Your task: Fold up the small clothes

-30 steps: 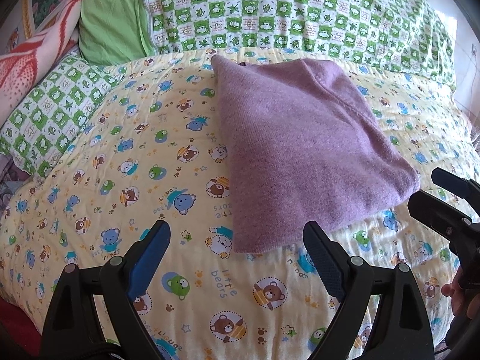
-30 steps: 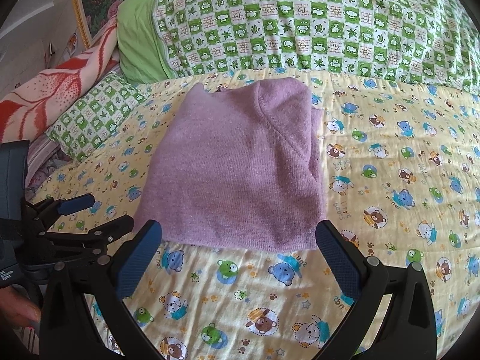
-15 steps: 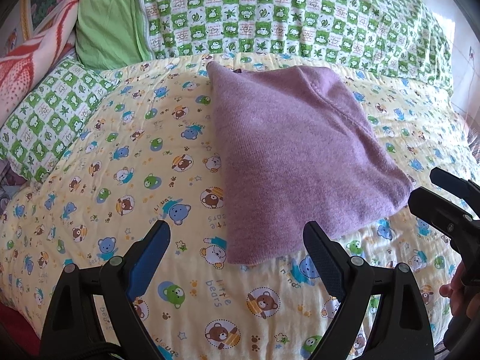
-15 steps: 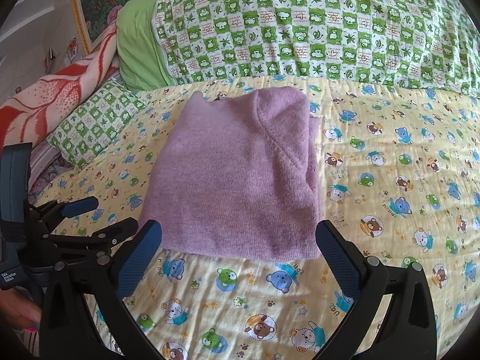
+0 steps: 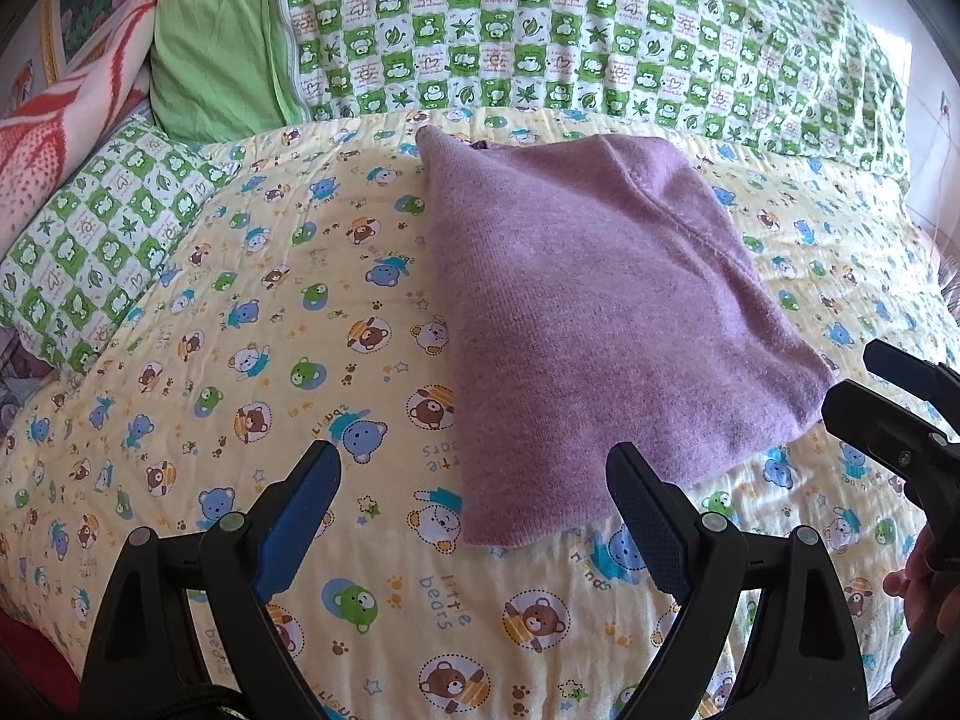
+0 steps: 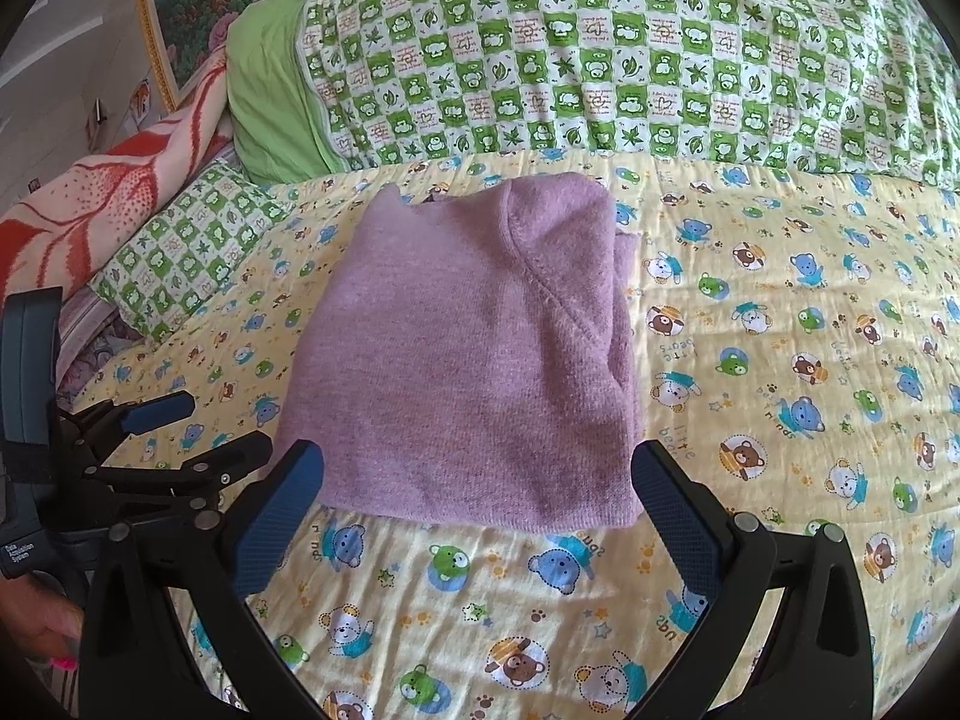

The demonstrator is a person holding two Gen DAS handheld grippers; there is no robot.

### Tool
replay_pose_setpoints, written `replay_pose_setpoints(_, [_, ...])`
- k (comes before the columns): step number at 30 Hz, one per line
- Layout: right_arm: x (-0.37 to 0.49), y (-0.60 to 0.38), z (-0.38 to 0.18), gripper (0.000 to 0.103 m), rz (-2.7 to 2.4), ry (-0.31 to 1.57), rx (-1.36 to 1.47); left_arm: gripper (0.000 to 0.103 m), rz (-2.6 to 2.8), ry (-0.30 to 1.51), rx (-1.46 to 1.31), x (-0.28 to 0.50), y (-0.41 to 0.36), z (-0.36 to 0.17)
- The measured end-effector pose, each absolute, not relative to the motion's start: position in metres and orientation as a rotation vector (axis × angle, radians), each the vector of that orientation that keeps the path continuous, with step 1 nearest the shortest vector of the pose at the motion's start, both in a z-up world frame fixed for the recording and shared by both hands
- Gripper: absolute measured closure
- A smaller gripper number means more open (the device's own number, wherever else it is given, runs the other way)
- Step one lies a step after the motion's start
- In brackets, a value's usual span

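Observation:
A purple knit garment (image 5: 588,312) lies folded into a rough rectangle on the yellow bear-print quilt (image 5: 252,324); it also shows in the right wrist view (image 6: 480,360). My left gripper (image 5: 474,501) is open and empty, held just short of the garment's near left corner. My right gripper (image 6: 477,498) is open and empty, centred in front of the garment's near edge. Each gripper shows at the edge of the other's view: the right gripper (image 5: 888,396) and the left gripper (image 6: 180,426).
A green-and-white checked duvet (image 6: 600,60) is bundled along the far side. A checked pillow (image 5: 96,228) and a red-and-white blanket (image 6: 120,198) lie at the left. A framed picture (image 6: 180,12) hangs behind.
Both grippers have pulled back a little from the garment and stayed open. The garment has not moved.

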State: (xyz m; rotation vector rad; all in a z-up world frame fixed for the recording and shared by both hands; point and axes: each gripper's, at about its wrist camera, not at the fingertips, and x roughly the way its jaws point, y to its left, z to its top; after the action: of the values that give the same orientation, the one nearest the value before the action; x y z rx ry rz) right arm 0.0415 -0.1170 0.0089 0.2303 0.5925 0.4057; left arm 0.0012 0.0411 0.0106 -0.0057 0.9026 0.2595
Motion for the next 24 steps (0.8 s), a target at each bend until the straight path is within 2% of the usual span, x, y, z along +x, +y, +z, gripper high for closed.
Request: replay_pose_setpoints(24, [0.057, -0.119, 0.006, 0.001, 0.424, 0.614, 0.250, 0.012, 0.293, 0.918, -0.020, 0.013, 0.047, 0.010])
